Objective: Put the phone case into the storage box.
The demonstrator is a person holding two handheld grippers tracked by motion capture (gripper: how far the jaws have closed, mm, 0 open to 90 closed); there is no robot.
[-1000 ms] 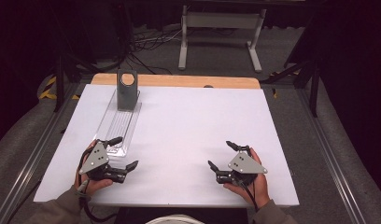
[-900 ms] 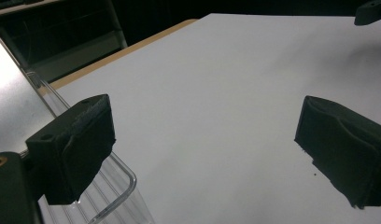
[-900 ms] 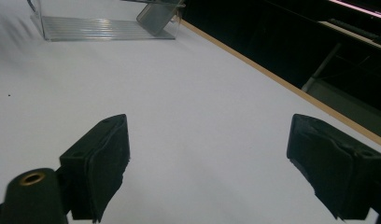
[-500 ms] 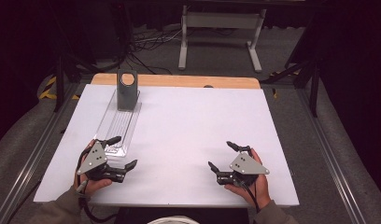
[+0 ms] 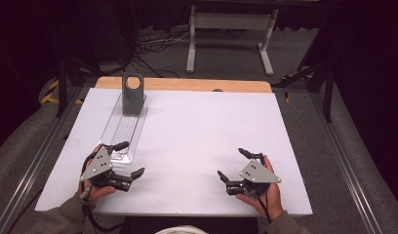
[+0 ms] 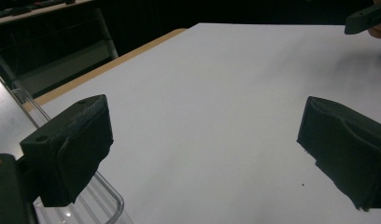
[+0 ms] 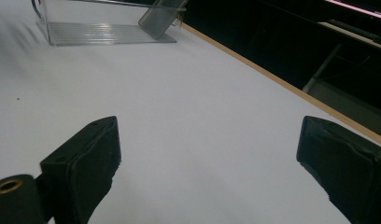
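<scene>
Clear tray has a grey block propped at its far end. My left gripper, jaws wide, holds nothing beside the tray's near end; my right gripper, well apart from the tray, has just been opening, nothing between its jaws.

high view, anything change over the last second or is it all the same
Little changed. The right gripper has just been opening its jaws a bit wider, with nothing between them. Both hands kept their places on the white table. The left gripper is open as before, beside the clear tray, and the grey block in the tray has not moved.
</scene>
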